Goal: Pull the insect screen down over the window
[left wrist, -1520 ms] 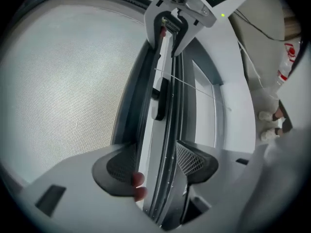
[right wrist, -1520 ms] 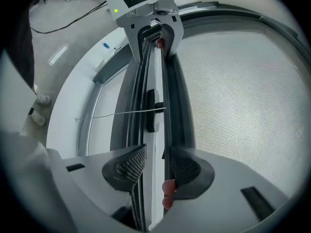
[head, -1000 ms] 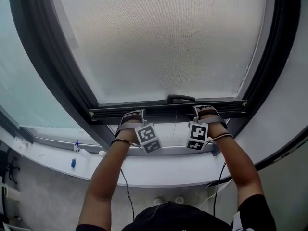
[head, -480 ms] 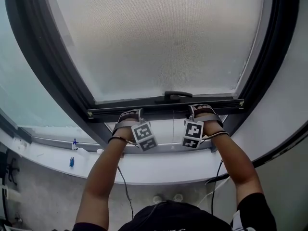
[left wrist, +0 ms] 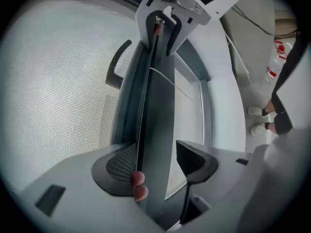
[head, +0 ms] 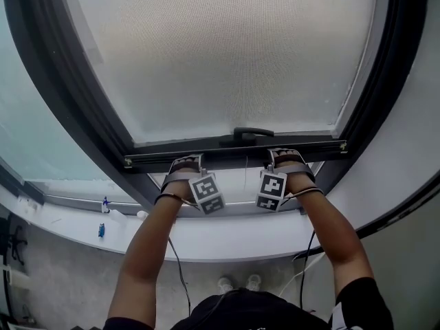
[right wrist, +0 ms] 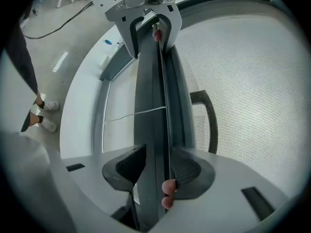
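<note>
- Far left, in the head view only: pale sill [head: 62,218] carrying two small blue items [head: 101,231].
- Left gripper [head: 185,162] clenched on the insect screen's bottom bar [head: 234,155], left of the dark handle [head: 247,135]; bar seen between both pads in the left gripper view.
- Insect screen [head: 227,53] drawn over most of the window, with the bottom bar short of the lower frame rail [head: 82,201].
- Thin white cord [right wrist: 136,114] crossing the bar, clear only in the gripper views.
- Right gripper [head: 285,158] clamped on the same bar, right of the handle; jaws just eased slightly wider, bar pinched between the pads.
- Far right, in the left gripper view alone: clear bottle [left wrist: 274,67] on the floor.
</note>
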Demonstrator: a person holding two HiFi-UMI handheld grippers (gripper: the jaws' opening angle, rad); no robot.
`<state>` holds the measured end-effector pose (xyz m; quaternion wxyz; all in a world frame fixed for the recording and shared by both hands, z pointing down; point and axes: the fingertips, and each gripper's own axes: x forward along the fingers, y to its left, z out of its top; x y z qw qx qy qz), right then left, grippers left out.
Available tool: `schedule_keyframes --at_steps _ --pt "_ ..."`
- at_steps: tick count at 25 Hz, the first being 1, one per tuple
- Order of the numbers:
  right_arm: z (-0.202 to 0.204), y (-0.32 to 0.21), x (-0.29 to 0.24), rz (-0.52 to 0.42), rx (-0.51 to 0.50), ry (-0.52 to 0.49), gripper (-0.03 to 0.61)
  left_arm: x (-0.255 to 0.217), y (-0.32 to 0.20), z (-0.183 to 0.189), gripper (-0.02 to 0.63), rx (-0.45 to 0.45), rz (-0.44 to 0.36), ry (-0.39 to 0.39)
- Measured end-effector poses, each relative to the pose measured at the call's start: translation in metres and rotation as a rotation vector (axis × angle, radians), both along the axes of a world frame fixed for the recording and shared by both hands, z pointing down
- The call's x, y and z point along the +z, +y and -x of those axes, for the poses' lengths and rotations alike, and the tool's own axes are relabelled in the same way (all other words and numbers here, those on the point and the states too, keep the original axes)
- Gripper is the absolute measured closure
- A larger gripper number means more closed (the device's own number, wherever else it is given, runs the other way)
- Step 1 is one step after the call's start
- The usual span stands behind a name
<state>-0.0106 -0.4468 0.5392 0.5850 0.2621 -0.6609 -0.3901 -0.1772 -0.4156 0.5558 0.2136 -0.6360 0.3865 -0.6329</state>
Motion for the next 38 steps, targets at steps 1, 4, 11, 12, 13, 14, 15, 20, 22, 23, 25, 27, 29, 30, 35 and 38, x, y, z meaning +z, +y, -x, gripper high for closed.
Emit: schedule_keyframes --at_steps 1,4,11,12,13,14,15,20,22,23,25,27,29,30,35,38 --pt "0.0 0.001 0.002 0.009 0.003 0.005 0.436 0.002 0.001 0.0 0.351 0.005 0.005 0.003" --pt "0.001 0.002 0.006 0.014 0.003 0.018 0.425 0.005 0.002 0.002 0.351 0.01 0.007 0.003" --pt "-0.001 0.004 0.007 0.025 0.006 0.022 0.425 0.005 0.004 -0.001 0.351 0.011 -0.002 0.013" --pt "-0.001 0.003 0.007 0.024 0.008 0.022 0.425 0.005 0.003 -0.001 0.351 0.008 -0.001 0.01" --pt "0.0 0.002 0.007 0.023 0.01 0.021 0.425 0.005 0.002 0.0 0.351 0.006 -0.001 0.005" --pt "0.0 0.001 0.006 0.02 0.01 0.021 0.425 0.005 0.001 0.001 0.351 0.006 -0.002 -0.002" --pt "0.0 0.0 0.006 0.014 0.01 0.019 0.425 0.006 0.0 0.002 0.351 0.007 -0.004 -0.007" --pt "0.001 -0.006 0.006 -0.047 0.016 0.007 0.425 0.006 -0.002 0.001 0.351 0.013 -0.009 -0.004" --pt "0.0 -0.006 0.005 -0.03 0.021 0.015 0.425 0.006 -0.003 0.0 0.351 0.019 0.001 -0.001" --pt "0.001 -0.007 0.004 -0.023 0.022 0.015 0.426 0.005 -0.004 0.0 0.351 0.019 0.003 0.005" --pt "0.002 -0.007 0.004 -0.039 0.015 0.008 0.426 0.005 -0.004 0.002 0.352 0.019 -0.013 -0.007" --pt "0.002 -0.007 0.004 -0.071 0.003 -0.001 0.425 0.007 -0.004 0.003 0.351 0.025 -0.037 -0.06" --pt "0.002 -0.008 0.005 -0.079 -0.005 -0.015 0.426 0.008 -0.005 0.004 0.351 0.033 -0.029 -0.079" --pt "0.002 -0.008 0.004 -0.074 -0.005 -0.03 0.426 0.007 -0.005 0.003 0.353 0.032 -0.017 -0.064" --pt "0.003 -0.008 -0.002 -0.051 0.022 -0.097 0.426 0.002 -0.006 0.0 0.357 0.019 0.011 0.014" --pt "0.003 -0.008 0.0 -0.042 0.014 -0.083 0.426 0.0 -0.002 -0.007 0.357 0.03 0.032 0.044"
